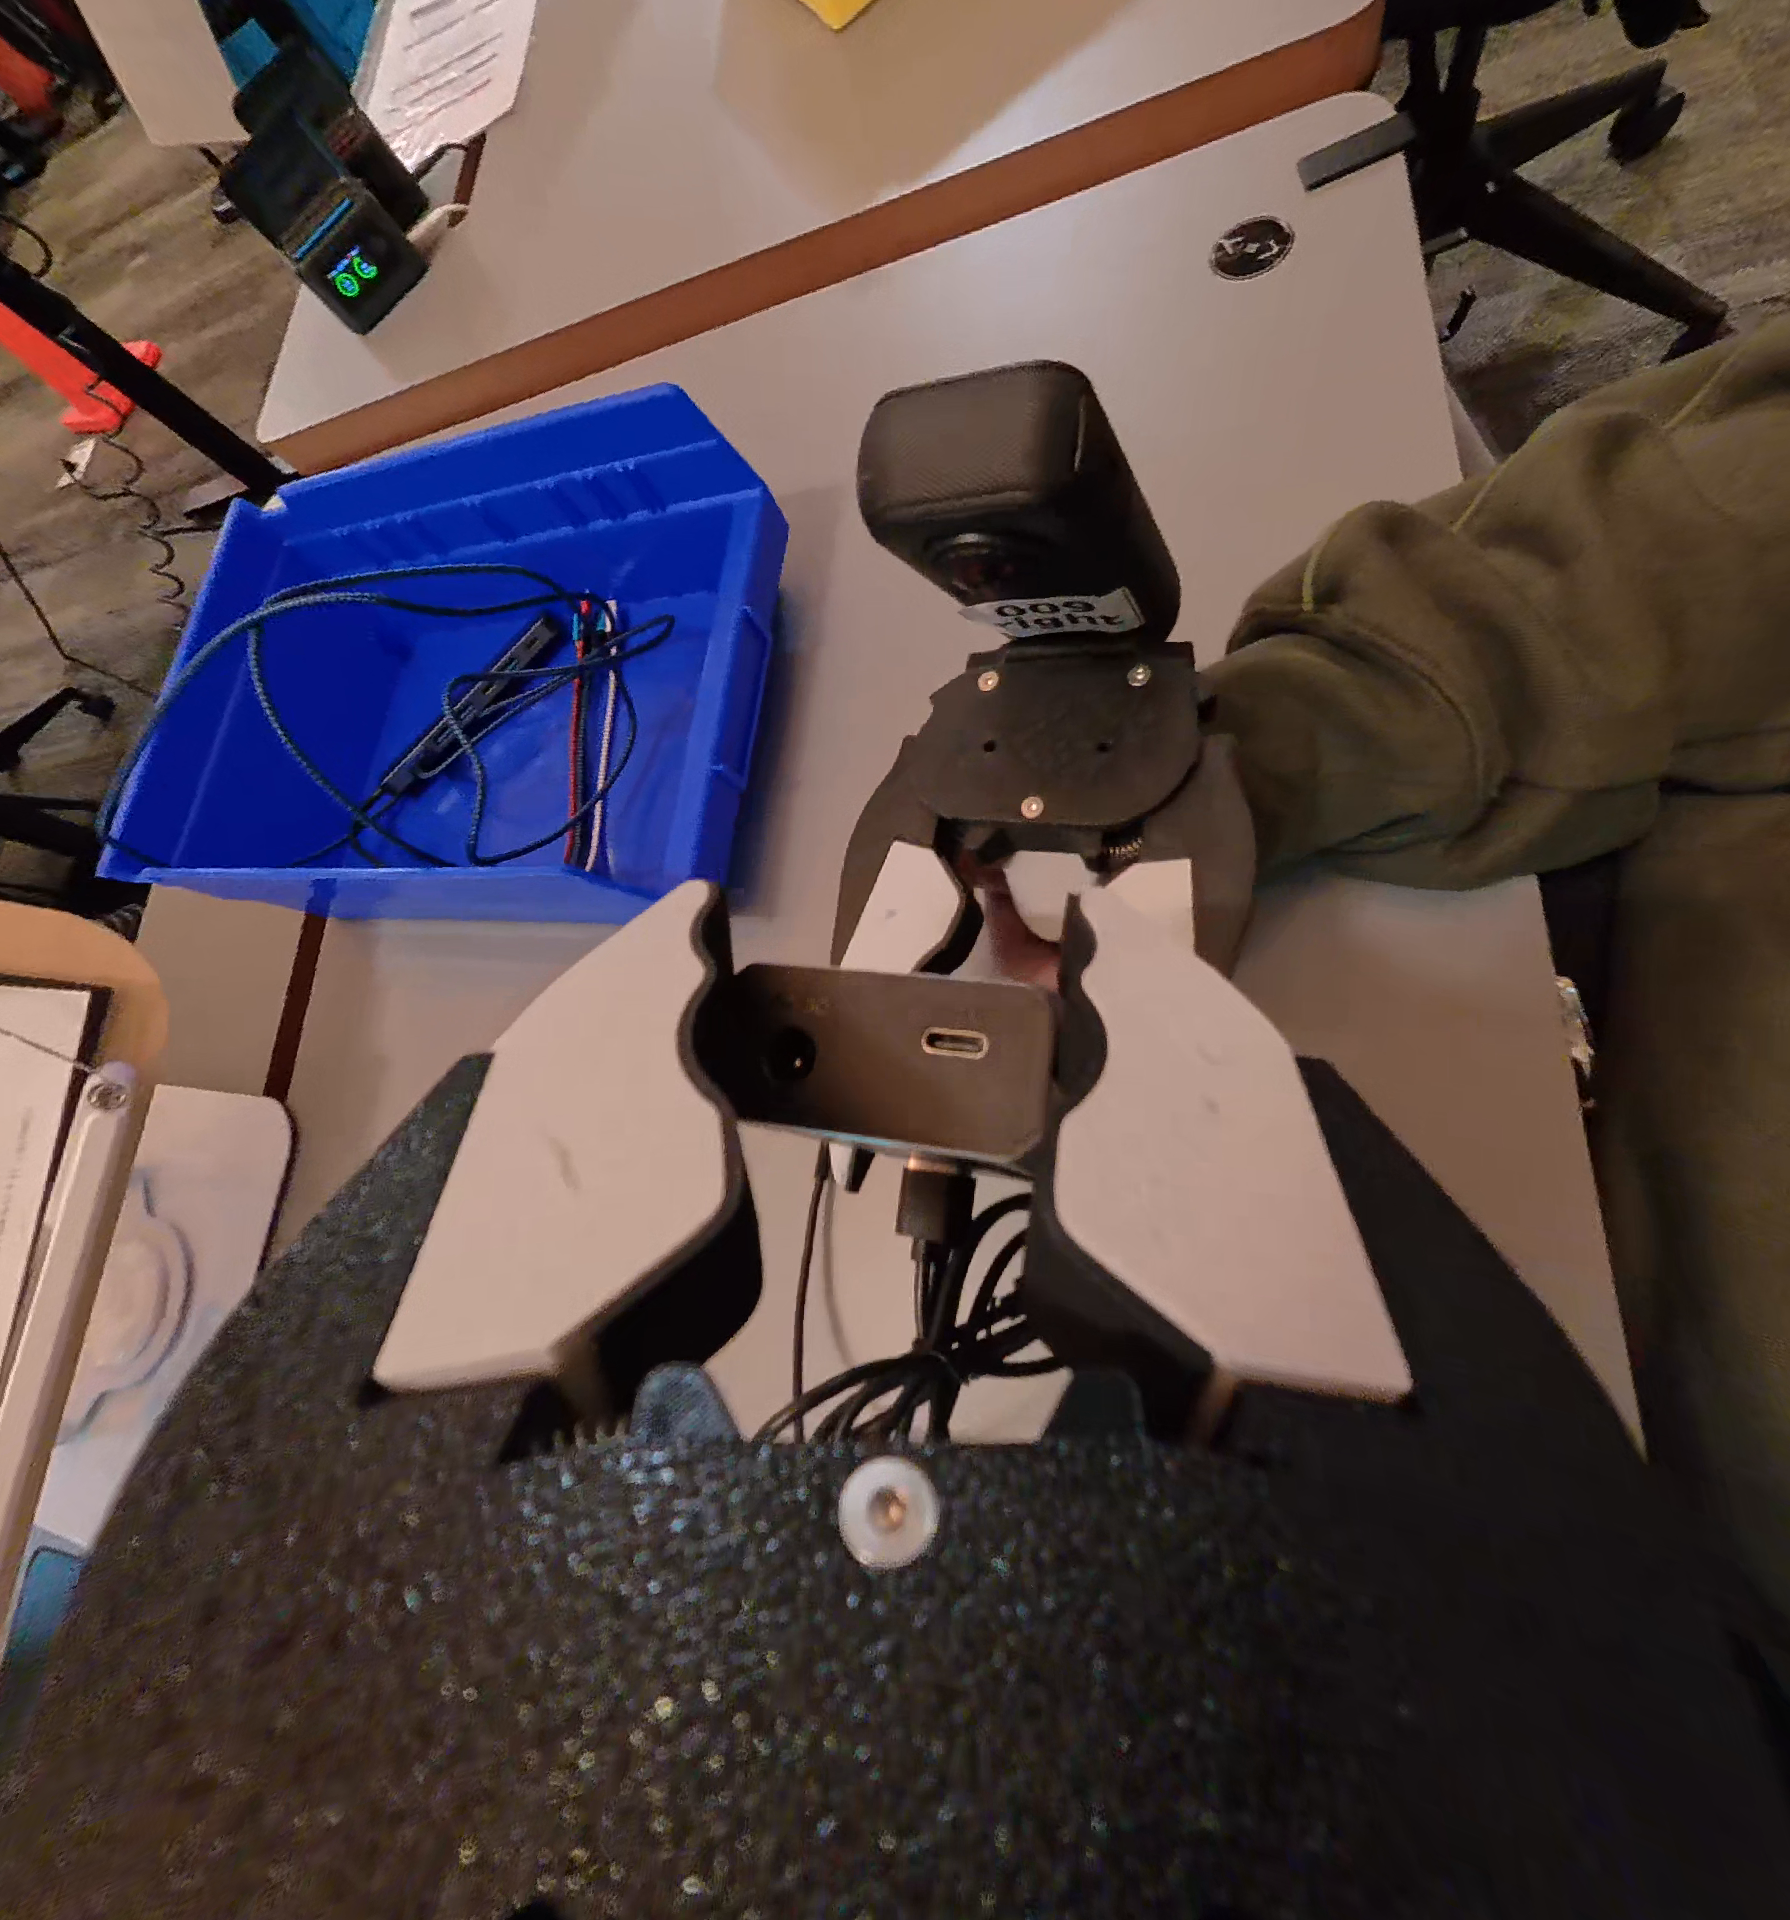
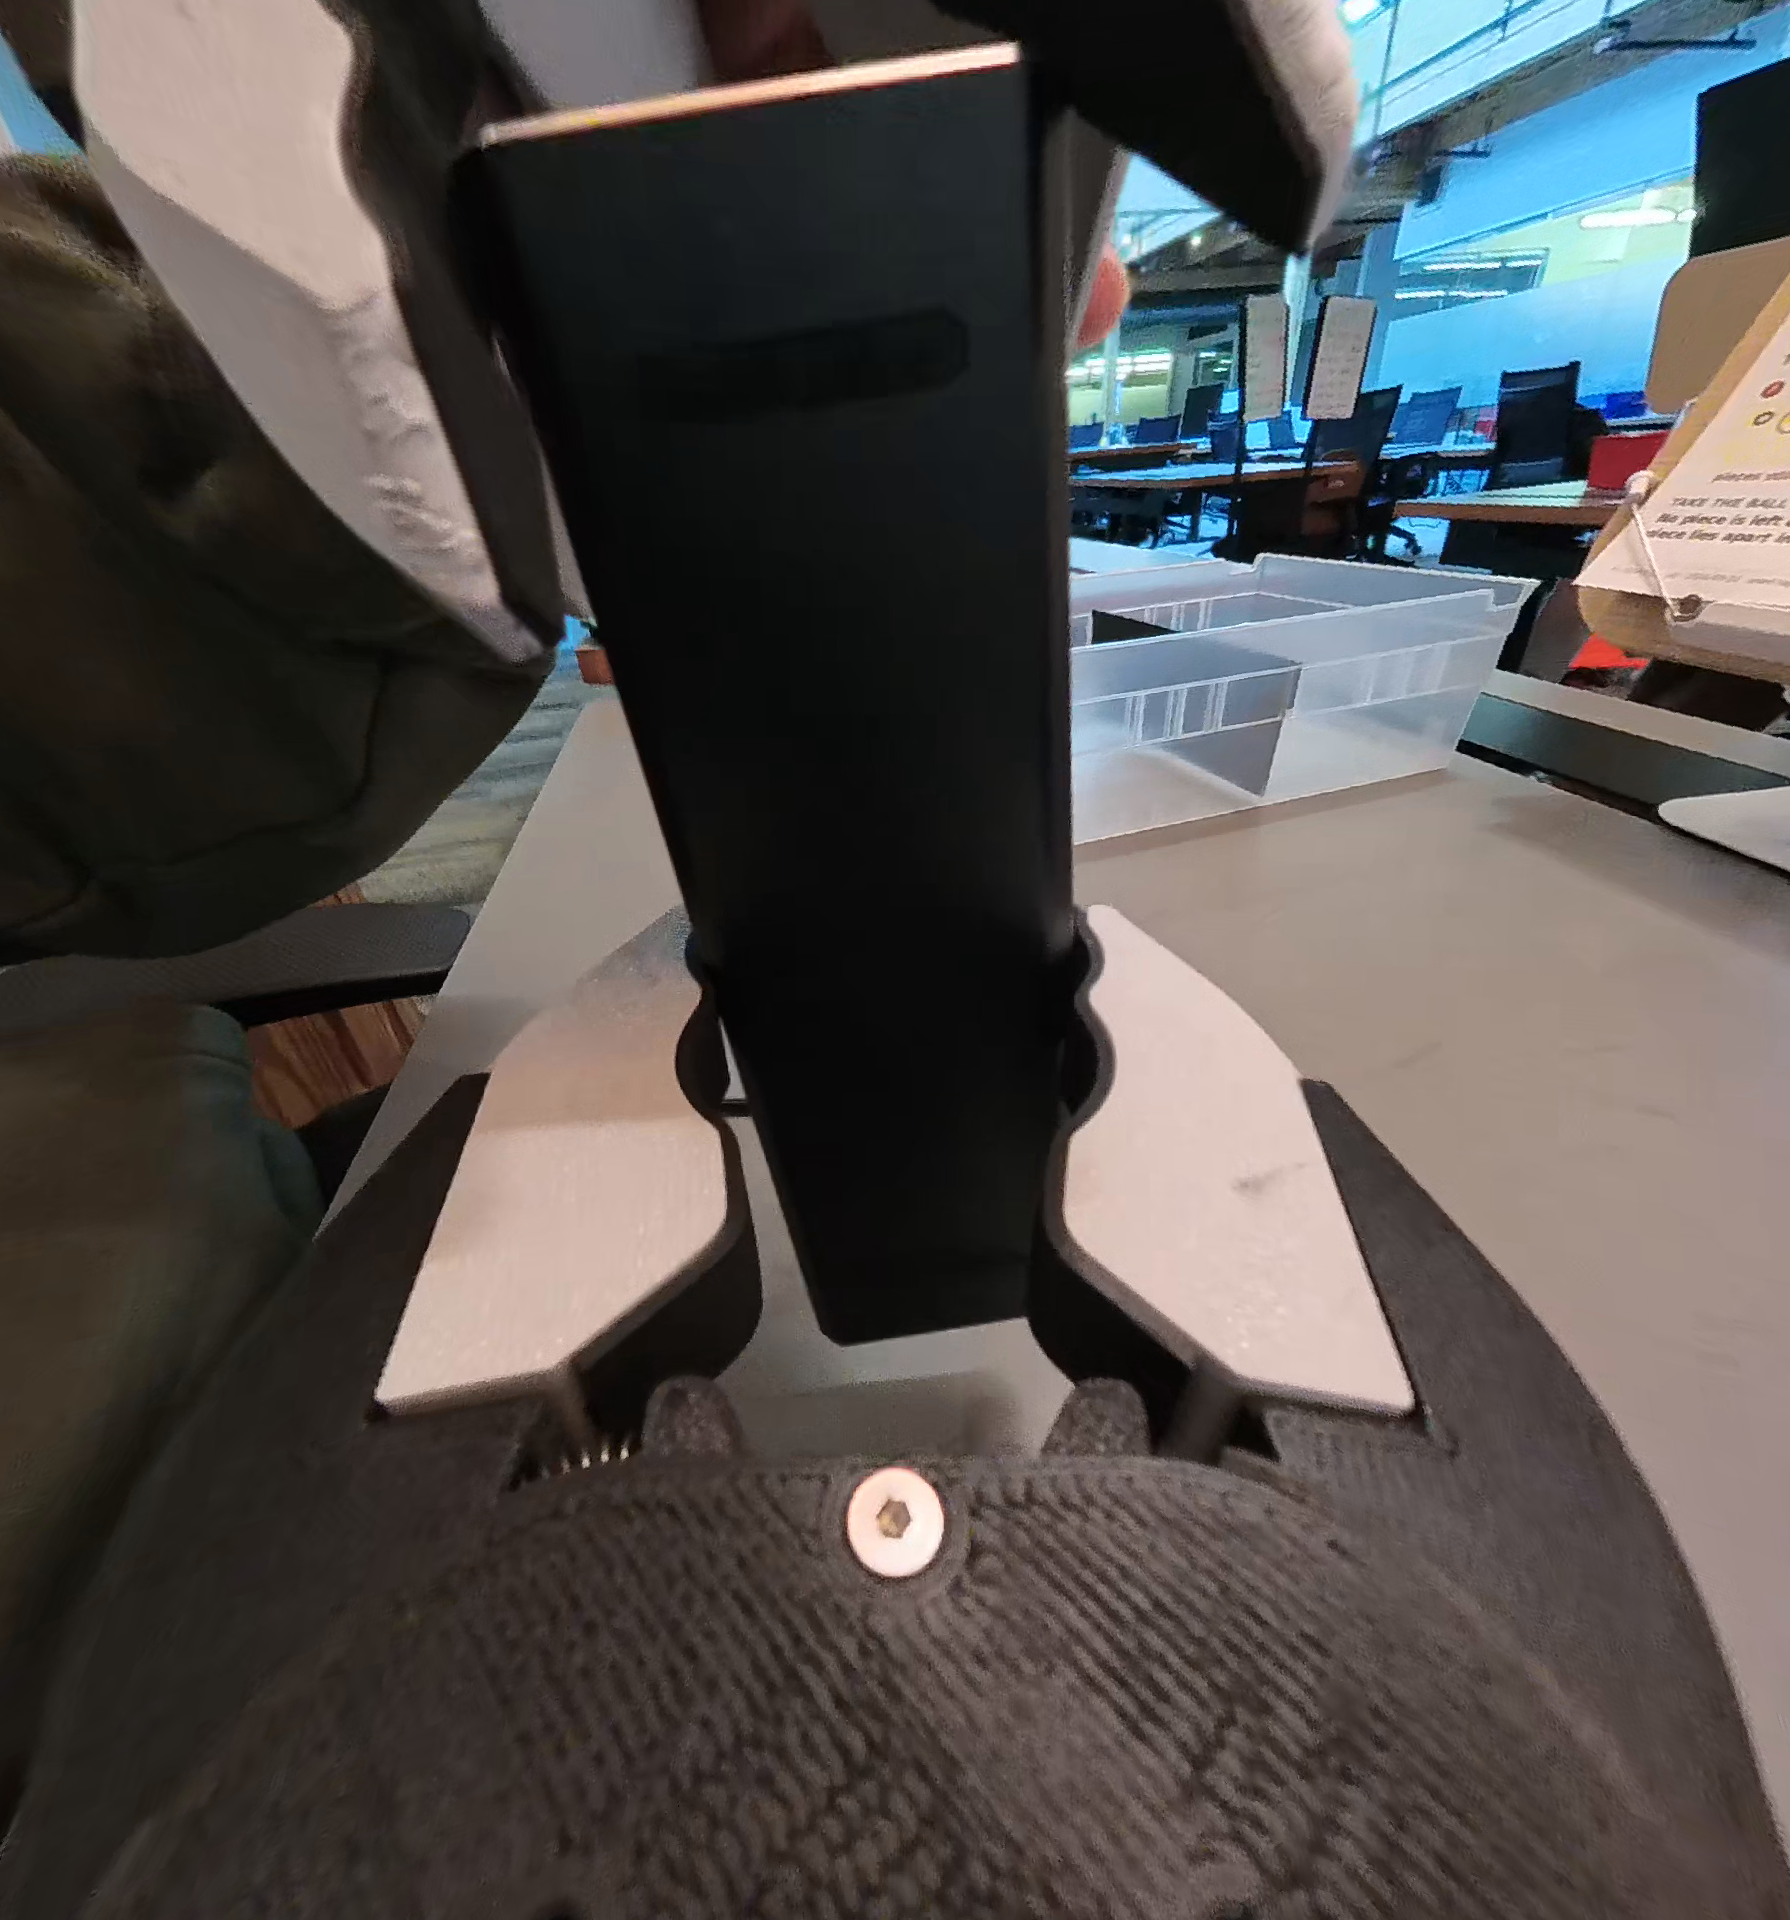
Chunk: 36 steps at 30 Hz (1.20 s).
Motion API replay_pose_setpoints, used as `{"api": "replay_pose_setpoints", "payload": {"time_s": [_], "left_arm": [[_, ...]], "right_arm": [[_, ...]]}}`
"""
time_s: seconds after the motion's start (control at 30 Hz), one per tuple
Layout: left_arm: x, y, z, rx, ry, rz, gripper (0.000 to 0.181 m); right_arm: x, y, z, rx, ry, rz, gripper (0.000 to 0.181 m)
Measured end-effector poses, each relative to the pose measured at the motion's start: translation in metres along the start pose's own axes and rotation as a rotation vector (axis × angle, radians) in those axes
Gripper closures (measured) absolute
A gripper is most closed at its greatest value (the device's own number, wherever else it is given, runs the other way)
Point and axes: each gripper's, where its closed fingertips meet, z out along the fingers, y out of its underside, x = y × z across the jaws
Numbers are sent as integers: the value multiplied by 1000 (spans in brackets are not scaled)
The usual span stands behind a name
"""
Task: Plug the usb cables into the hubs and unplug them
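A black USB hub [image 1: 875, 1060] is held end-on between my left gripper's fingers [image 1: 891, 987], which are shut on it. Its end face shows a small oval port and a round socket. A black plug [image 1: 927, 1195] sits in its underside, and black cables [image 1: 932, 1320] hang below. My right gripper [image 1: 1016, 914] faces me at the hub's far end. In the right wrist view the long hub [image 2: 829, 727] runs up from my right gripper [image 2: 886, 987], shut on its sides, to the left gripper [image 2: 766, 104] at the top. A slim second hub with cables [image 1: 465, 707] lies in a blue bin [image 1: 725, 582].
An olive sleeve [image 1: 1493, 675] holds the right gripper. A clear divided plastic bin [image 2: 1286, 686] stands on the grey table [image 2: 1390, 1039]. A tilted instruction board [image 2: 1743, 468] is at the right. A second desk and office chairs are behind. There is about 9 centimeters between the tips of the two grippers.
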Motion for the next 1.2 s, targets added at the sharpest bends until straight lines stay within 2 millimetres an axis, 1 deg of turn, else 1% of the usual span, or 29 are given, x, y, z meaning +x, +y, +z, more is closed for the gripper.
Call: {"api": "replay_pose_setpoints", "payload": {"time_s": [0.17, 0.3, 0.57, 0.73, 0.93, 0.97, 1.03, 1.1, 1.13, 1.2], "left_arm": [[3, 5, -3, -7, 8, 55, 122], [3, 7, -9, 22, 17, 61, 122], [0, 13, -16, -8, -6, 49, 122], [10, 4, -9, 32, 37, 99, 122], [14, 2, -3, 16, 82, 118, 122], [14, 2, -1, 5, 78, 120, 123], [10, 3, 1, -16, 48, 125, 128], [8, -1, 1, 7, 41, 111, 134], [5, -5, 1, 30, 12, 133, 137], [2, -4, 2, -2, -12, 138, 139]], "right_arm": [[0, 3, 2, -22, 11, -11, 119], [-1, 3, 2, -24, 5, -12, 119], [-1, 2, 2, -18, 3, -14, 119], [-5, 6, 5, -44, -5, -43, 119], [-6, 8, 7, -63, -3, -53, 120], [-4, 9, 7, -69, 11, -53, 119], [0, 8, 7, -68, 36, -46, 118], [-3, 8, 6, -66, 13, -49, 121], [-4, 9, 7, -73, 8, -50, 121], [-2, 9, 6, -70, 16, -39, 121]]}}
